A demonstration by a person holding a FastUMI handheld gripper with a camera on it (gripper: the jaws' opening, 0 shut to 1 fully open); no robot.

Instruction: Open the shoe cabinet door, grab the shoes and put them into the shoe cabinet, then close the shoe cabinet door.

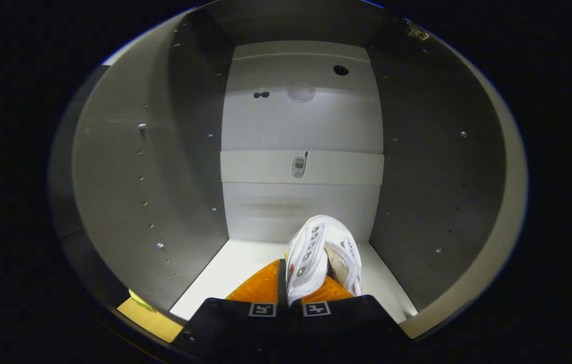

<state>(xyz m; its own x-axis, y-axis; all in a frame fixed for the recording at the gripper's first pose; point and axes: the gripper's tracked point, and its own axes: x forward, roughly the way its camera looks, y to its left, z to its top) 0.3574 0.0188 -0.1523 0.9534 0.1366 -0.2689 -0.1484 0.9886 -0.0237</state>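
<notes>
A white lace-up shoe (322, 253) sticks up between the two fingers of my gripper (290, 290), which is shut on the shoe's upper edge. The shoe hangs toe away from me, its eyelets facing left. I am looking into the open shoe cabinet (301, 121): grey side walls, a pale back panel and a white bottom shelf (238, 268). The shoe is held above that shelf, near its front. The cabinet door is out of sight.
A small phone-like object (299, 165) hangs on a horizontal strip across the back panel. Above it sit a round grille (300, 92) and a dark hole (340, 70). Rows of shelf-pin holes (140, 178) line both side walls. Light floor (149, 316) lies outside, at the lower left.
</notes>
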